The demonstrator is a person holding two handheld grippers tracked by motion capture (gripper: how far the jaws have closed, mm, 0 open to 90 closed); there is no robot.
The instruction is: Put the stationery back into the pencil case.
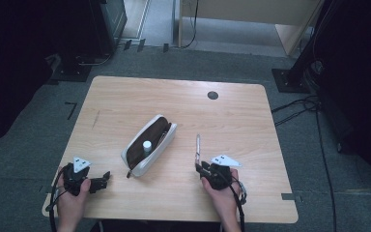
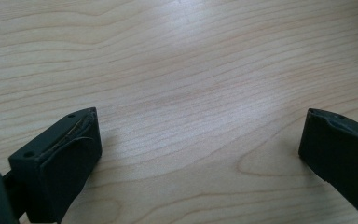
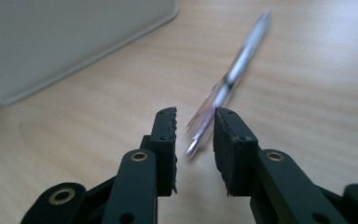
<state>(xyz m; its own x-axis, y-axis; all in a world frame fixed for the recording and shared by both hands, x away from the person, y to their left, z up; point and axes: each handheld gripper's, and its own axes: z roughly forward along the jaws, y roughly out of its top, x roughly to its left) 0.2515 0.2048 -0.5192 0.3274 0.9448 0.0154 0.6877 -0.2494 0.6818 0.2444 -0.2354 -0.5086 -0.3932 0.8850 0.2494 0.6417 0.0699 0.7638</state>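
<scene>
Seemingly midway — the open pencil case (image 1: 149, 144) holds a white-capped item; the right gripper (image 3: 195, 122), unclenched, straddles the pen (image 3: 233, 77) — ungrasped.

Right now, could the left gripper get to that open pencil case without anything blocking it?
Probably yes. The left gripper rests with jaws wide open near the table's front edge, and bare wood lies between it and the pencil case. The pen lies on the case's far side, by the right gripper.

Dim room, soft glare on tabletop (image 2: 182, 56) — pen (image 3: 233, 74) motion-blurred
</scene>
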